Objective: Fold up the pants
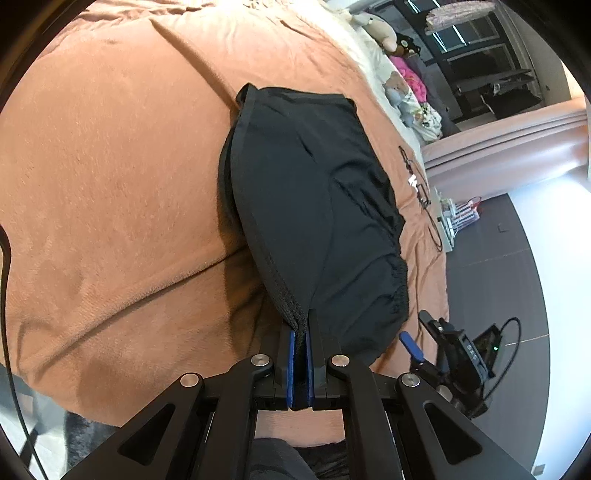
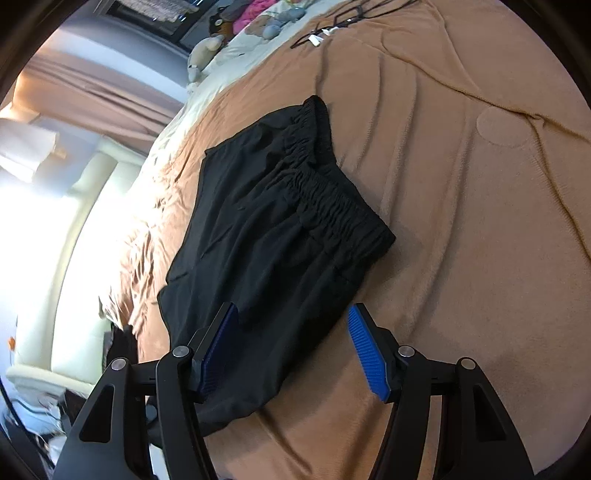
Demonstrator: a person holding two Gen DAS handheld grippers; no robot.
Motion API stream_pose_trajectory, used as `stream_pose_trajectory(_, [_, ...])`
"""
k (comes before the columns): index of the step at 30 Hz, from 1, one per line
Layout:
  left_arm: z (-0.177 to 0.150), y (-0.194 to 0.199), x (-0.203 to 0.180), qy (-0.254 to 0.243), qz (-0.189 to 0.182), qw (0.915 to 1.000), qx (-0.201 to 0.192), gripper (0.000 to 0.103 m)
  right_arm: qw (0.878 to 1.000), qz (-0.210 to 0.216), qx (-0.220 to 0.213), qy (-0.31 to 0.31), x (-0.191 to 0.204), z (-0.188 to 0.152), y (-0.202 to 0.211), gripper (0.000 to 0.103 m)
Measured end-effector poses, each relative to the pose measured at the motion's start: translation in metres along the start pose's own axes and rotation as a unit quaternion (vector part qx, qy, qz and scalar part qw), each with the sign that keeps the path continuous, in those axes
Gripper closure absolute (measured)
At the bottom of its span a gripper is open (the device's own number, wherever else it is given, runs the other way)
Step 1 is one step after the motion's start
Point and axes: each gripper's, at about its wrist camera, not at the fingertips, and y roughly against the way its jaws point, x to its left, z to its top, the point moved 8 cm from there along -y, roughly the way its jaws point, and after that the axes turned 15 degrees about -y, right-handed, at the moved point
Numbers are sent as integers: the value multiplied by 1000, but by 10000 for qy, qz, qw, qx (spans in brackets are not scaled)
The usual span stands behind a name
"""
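Nearest, in the left wrist view: left gripper (image 1: 303, 325) pressed together on a hemmed edge of the black pants (image 1: 314, 206), blue pads (image 1: 292, 365) squeezing the dark cloth between them, fabric rising straight out of the fingertips. Just beyond that pinch, pants spread flat on the brown blanket (image 1: 110, 184), a stitched seam curving along the side away from the waistband, gathered elastic waistband (image 1: 397, 280) bunched on the opposite side. Beside the waistband, at the blanket's edge, the right gripper (image 1: 412, 343) visible with one blue pad showing. Farther past the pants, thin black cables (image 1: 417, 177) lying on the blanket, then a cream sheet with plush toys (image 1: 380, 29) and a pink item, then a dark shelf unit against the wall.

Nearest, in the right wrist view: right gripper (image 2: 291, 332) spread wide, one blue pad (image 2: 367, 354) over bare blanket (image 2: 461, 240) just beside the pants, the other pad (image 2: 218, 347) over the dark cloth; contact with the fabric impossible to tell. Pants (image 2: 266, 236) lying between and beyond the fingers, near corner sagging toward the blanket's edge. Farther along the pants, the ruffled waistband (image 2: 325, 188) doubled in two ridges. Beyond the waistband, creased blanket, black cables (image 2: 332, 26) with a small white piece, soft toys (image 2: 207, 48) on pale bedding, and a padded cream bed frame (image 2: 88, 229) on the far side of the pants from the bare blanket.
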Motion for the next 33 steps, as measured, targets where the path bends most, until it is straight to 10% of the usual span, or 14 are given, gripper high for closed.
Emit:
stream_pose_trajectory(5, [5, 4, -5, -24, 11, 10000, -89, 99, 9993, 11, 211, -314, -10, 7, -21, 56])
stream_pose_trajectory(9, [8, 5, -12, -71, 45, 9999, -135, 99, 9984, 137, 373, -402, -17, 9, -30, 92])
stream_pose_trajectory(12, [14, 6, -16, -115, 27, 9998, -174, 99, 9984, 362, 277, -344, -14, 13, -20, 101])
stream_pose_trajectory(25, [-6, -25, 15, 118, 230, 9989, 386, 93, 9993, 330, 61, -137, -16, 15, -17, 102])
stream_pose_trajectory(33, [-19, -26, 32, 161, 430, 9980, 441, 60, 9997, 230, 20, -69, -23, 14, -8, 102])
